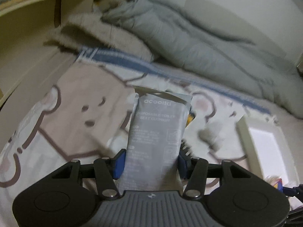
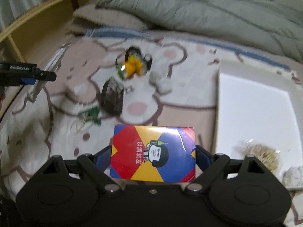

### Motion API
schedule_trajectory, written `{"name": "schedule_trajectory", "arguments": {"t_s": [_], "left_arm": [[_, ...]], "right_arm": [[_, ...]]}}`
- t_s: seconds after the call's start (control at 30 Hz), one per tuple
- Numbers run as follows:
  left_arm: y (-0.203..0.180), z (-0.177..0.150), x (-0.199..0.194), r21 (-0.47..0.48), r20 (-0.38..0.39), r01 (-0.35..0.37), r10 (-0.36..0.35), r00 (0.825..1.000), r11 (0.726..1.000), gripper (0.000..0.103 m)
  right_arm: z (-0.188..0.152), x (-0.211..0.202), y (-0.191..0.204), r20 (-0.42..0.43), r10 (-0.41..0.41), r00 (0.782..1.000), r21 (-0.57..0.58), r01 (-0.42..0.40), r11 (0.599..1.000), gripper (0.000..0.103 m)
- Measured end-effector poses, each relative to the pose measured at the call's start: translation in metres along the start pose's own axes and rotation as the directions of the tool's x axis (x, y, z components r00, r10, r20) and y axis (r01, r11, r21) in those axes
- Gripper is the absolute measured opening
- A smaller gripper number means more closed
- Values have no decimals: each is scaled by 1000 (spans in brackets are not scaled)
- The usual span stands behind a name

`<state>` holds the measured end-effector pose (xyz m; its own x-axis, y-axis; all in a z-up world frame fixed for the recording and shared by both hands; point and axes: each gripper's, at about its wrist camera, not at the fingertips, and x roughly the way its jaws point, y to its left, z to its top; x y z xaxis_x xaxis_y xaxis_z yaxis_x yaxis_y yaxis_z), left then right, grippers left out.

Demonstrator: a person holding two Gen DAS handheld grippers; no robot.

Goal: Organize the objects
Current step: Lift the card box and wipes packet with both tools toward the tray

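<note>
Holding a grey packet (image 1: 155,143) in my left gripper (image 1: 150,163), card box (image 2: 153,155) in my right gripper (image 2: 153,160), jaws clamped; either could slip short of the tray (image 2: 246,102) at two o'clock.

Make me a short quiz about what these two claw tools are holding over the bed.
1. True or false: the left gripper is clamped on a grey toilet seat cushion packet.
2. What does the right gripper hold? A) colourful card box B) the yellow toy
3. What lies in the white tray?

Key: 1 true. 2 A. 3 a tan fibrous bundle, near its front corner.
</note>
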<state>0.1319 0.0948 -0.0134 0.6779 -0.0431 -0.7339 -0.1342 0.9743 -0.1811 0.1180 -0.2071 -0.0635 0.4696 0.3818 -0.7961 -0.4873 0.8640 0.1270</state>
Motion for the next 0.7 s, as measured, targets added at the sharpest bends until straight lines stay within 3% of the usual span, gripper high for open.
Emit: {"name": "schedule_trajectory", "arguments": {"t_s": [0.43, 0.7], "left_arm": [[-83, 23, 1, 22, 67, 129, -130, 989, 991, 55], [-168, 38, 27, 74, 36, 261, -264, 964, 962, 55]], "right_arm": [[13, -29, -36, 117, -44, 992, 83, 34, 996, 90], [14, -35, -85, 154, -109, 982, 164, 83, 983, 90]]}}
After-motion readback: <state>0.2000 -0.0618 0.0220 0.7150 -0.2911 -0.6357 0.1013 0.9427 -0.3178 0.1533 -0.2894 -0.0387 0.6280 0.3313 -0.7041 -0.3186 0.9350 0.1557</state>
